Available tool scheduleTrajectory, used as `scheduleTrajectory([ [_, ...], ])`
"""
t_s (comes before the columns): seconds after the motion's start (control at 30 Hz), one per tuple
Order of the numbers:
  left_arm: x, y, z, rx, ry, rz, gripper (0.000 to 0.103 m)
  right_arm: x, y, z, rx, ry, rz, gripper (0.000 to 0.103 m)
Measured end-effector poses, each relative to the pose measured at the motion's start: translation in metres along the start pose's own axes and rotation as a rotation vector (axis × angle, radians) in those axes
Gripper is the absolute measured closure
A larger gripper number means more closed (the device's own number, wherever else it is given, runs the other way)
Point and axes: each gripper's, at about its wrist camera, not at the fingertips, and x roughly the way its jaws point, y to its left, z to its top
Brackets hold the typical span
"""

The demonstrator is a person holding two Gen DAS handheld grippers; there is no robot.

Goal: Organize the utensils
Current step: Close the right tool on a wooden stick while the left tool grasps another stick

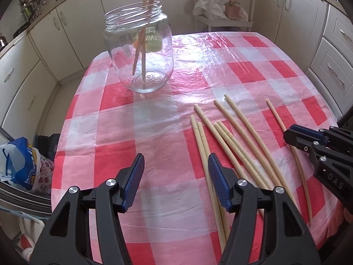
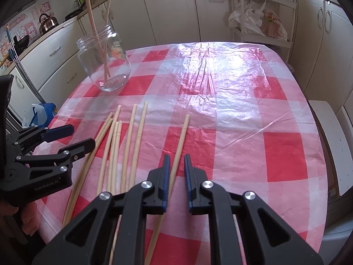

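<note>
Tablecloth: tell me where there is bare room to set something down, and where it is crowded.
Bare patches: the far right of the checked tablecloth, right of the lone chopstick; the middle strip between the glass jar and the loose chopsticks; and the near left under the left gripper. Crowded: the near centre, where the chopsticks fan out and the right gripper straddles the lone one.

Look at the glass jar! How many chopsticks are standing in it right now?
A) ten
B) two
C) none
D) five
B: two chopsticks lean inside the glass jar, their tops sticking out past the rim, while the other chopsticks lie flat on the checkered tablecloth.
</note>
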Motion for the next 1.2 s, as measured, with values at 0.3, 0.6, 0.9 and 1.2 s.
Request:
scheduleTrajectory([
  [0.3, 0.009, -0.013, 0.007, 0.054, 0.015, 0.027, 0.046, 0.001, -0.001, 0.000, -0.005, 0.002, -0.003, 0.089],
  [0.6, 0.013, -0.015, 0.015, 0.100, 0.060, -0.057, 0.083, 0.006, -0.002, 0.010, -0.014, 0.034, -0.006, 0.090],
  [0.9, 0.012, -0.007, 0.022, 0.106, 0.112, -0.201, 0.098, 0.006, 0.004, 0.007, -0.053, 0.042, -0.001, 0.097],
  [1.2, -0.070, 0.057, 0.047, -0.081, -0.258, -0.272, 0.098, 0.001, -0.023, 0.008, 0.146, 0.012, 0.164, 0.097],
])
